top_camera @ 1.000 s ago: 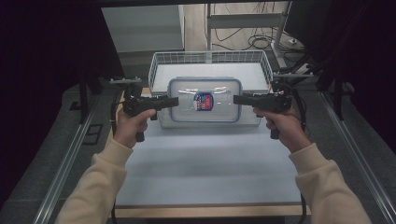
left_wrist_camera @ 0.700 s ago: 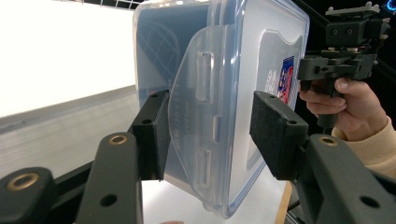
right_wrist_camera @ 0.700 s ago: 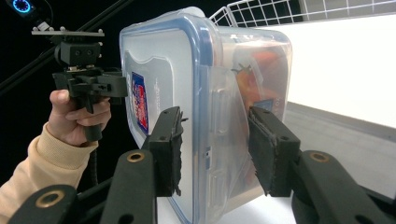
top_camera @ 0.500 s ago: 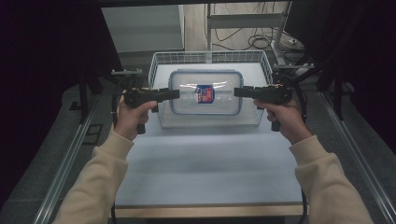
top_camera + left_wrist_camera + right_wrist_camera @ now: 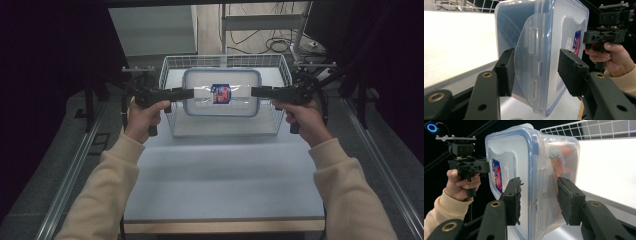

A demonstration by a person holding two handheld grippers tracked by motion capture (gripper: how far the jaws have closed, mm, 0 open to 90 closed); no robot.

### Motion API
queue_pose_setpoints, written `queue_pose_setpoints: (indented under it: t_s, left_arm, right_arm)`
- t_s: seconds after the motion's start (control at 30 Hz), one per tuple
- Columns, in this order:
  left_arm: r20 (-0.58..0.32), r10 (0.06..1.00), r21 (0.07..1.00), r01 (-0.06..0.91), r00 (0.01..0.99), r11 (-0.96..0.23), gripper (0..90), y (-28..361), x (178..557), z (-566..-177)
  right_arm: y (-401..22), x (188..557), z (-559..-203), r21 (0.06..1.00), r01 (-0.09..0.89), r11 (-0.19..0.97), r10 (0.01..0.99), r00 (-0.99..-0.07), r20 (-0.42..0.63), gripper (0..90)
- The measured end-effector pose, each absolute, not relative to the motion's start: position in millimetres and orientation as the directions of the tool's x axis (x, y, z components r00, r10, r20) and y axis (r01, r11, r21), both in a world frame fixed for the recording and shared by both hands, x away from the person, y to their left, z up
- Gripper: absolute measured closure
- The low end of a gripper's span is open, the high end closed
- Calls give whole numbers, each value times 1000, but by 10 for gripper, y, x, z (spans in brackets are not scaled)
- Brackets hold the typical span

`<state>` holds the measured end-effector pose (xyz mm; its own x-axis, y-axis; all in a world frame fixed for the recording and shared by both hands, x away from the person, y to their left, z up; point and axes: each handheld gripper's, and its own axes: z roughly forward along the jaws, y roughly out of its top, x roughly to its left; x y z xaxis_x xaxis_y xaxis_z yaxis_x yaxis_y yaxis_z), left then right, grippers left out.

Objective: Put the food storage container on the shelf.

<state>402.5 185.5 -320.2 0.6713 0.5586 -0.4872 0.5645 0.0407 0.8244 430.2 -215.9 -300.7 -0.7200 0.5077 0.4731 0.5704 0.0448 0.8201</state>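
A clear plastic box with a blue-rimmed lid and a red-and-blue label hangs in the air over the wire basket. My left gripper is shut on the box's left end and my right gripper on its right end. In the left gripper view my jaws straddle a side latch of the box. In the right gripper view the right gripper clamps the opposite latch of the box, and orange contents show through the wall.
The white wire basket stands at the far end of the pale table. Dark metal rails run along both sides. Cables and a stand lie on the floor beyond the basket.
Both grippers have carried the box up and away from the person, from the basket's near edge to a place over the basket's middle.
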Motion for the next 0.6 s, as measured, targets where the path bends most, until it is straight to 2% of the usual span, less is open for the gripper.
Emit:
queue_pose_setpoints:
  t_s: [0.6]
  left_arm:
    - [-514, 562, 796, 604, 648, 33, 491, 1735, 4512, -3136]
  right_arm:
    - [-2260, 4730, -2981, 784, 621, 4, 531, -666, 524, 546]
